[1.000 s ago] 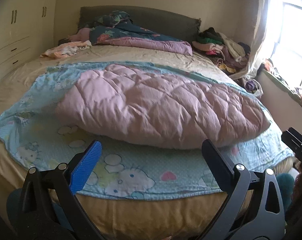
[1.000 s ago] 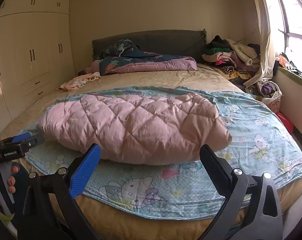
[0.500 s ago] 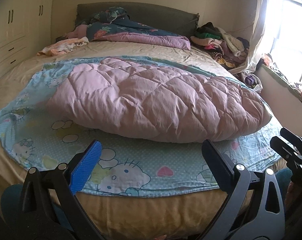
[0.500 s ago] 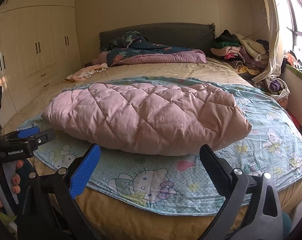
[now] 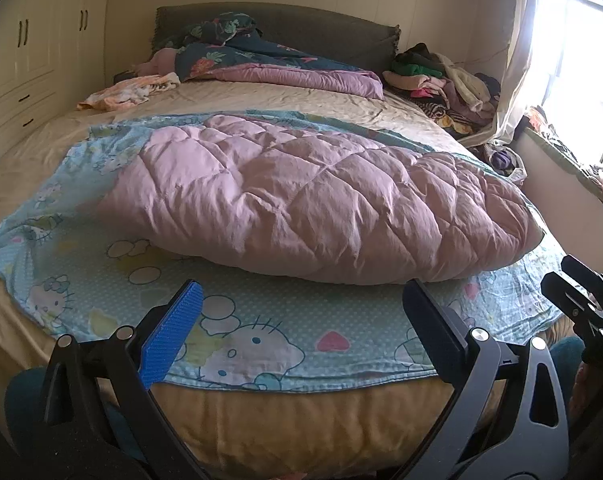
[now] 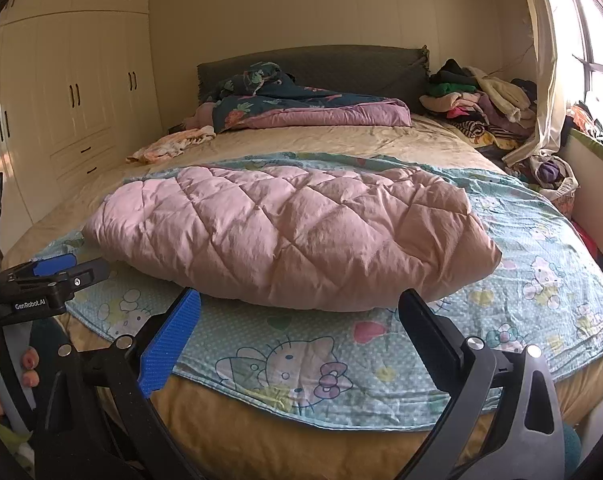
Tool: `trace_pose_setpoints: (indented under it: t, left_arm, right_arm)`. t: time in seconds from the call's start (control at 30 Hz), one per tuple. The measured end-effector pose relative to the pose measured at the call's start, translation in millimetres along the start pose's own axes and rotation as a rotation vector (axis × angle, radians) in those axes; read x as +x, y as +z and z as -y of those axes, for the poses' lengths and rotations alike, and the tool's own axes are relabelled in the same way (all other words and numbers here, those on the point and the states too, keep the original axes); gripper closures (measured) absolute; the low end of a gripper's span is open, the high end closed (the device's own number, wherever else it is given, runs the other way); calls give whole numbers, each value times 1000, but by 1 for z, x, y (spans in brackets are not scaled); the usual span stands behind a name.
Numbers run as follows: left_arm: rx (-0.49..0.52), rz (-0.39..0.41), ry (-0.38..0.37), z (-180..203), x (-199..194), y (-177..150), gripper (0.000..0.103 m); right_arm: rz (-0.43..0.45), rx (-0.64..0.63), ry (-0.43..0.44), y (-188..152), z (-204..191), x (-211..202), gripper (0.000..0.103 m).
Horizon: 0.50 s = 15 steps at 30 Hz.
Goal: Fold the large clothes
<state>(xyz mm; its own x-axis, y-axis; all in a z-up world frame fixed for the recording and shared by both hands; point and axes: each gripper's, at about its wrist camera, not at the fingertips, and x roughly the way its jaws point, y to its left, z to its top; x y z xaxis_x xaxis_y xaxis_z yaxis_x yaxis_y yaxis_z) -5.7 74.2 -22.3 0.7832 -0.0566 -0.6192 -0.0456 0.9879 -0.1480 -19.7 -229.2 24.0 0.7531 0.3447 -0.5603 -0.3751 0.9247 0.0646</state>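
A puffy pink quilted garment (image 5: 317,208) lies folded across the middle of the bed on a light blue cartoon-cat sheet (image 5: 261,320); it also shows in the right wrist view (image 6: 293,236). My left gripper (image 5: 301,320) is open and empty, hovering at the bed's near edge, short of the garment. My right gripper (image 6: 301,320) is open and empty too, at the near edge, a little to the right. The left gripper shows at the left of the right wrist view (image 6: 45,280), the right gripper at the right of the left wrist view (image 5: 581,300).
A dark floral blanket with purple lining (image 6: 301,112) lies by the grey headboard (image 6: 341,64). A heap of clothes (image 6: 481,100) sits at the far right corner. A small pale cloth (image 6: 169,148) lies far left. Cream wardrobes (image 6: 61,112) stand left; a window and curtain (image 6: 549,80) right.
Both grippers have drifted slightly relative to the bed; the pink garment sits a little farther off in the right wrist view. Nothing was gripped or released.
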Motion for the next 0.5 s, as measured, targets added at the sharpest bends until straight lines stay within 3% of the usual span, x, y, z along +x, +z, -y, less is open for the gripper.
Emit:
trace_pose_setpoints:
  t: [0.5]
  left_arm:
    - [2, -1, -5, -2, -1, -1, 9]
  right_arm:
    - [3, -1, -4, 0, -1, -1, 4]
